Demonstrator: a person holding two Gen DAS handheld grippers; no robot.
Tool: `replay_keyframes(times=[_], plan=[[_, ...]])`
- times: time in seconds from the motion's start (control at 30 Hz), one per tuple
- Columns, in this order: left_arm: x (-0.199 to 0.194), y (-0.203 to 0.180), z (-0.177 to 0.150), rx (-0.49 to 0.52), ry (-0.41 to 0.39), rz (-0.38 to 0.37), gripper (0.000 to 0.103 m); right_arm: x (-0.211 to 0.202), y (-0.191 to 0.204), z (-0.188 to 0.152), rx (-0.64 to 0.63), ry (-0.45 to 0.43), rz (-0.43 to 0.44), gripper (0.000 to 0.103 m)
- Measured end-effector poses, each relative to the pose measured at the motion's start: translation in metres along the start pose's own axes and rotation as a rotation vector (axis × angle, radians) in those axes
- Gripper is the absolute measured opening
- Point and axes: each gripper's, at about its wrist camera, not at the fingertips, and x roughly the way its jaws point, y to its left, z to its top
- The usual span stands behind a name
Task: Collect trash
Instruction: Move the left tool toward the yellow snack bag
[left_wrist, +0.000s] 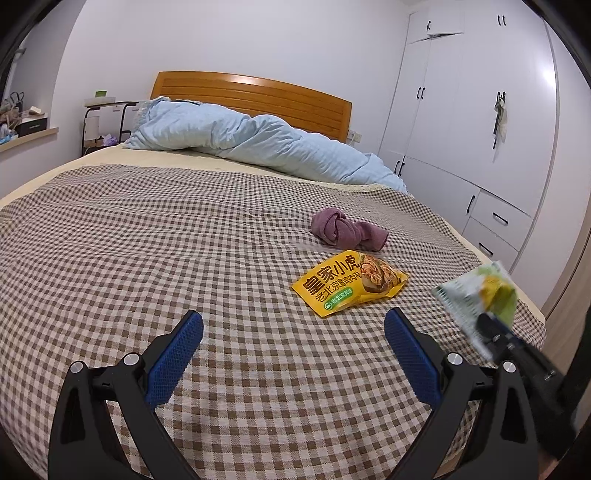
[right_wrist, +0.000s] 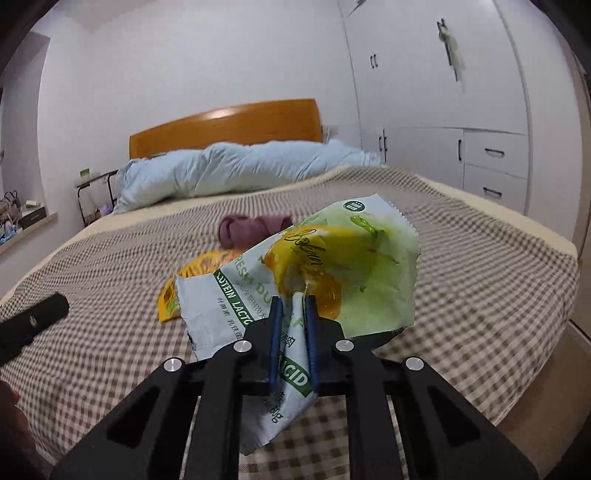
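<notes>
From the left wrist: hovering with the left tool (left_wrist: 293, 332) spread wide and empty over the checked bed (left_wrist: 147, 236); lying just ahead and a little right of its fingertips, the yellow snack bag (left_wrist: 349, 282), flat on the cover and not yet collected; resting beyond that, a knotted purple cloth (left_wrist: 347, 229), probably not trash; showing blurred at the far right, the right tool (left_wrist: 491, 326) carrying the green wrapper (left_wrist: 476, 295) clear of the cover. Leaving plenty of open bedding to the left, with the bed's corner and drop-off close on the right. From the right wrist: clamping the right tool (right_wrist: 293, 295) together on the green wrapper (right_wrist: 332, 266), pinched near its middle, both ends hanging free above the bed (right_wrist: 480, 280); peeking out behind the wrapper, the yellow snack bag (right_wrist: 173, 295). Judging the step as first piece picked up, needing next a carry to some bin not in view, then a low, flat pinch on the yellow bag's edge. Keeping clear of the wardrobe (right_wrist: 443, 110) on the right.
</notes>
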Motion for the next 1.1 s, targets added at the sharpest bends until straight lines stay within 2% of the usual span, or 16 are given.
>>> replay_keyframes(times=[0.5,1.1], plan=[[0.013,-0.020,0.005,0.135,-0.035,0.035,0.095,-0.026,-0.060,0.037,0.105,-0.105,-0.063,0.013],[0.079,-0.076,0.015,0.320,0.100,-0.045,0.095,-0.039,-0.134,0.043,0.181,-0.114,-0.194,0.013]])
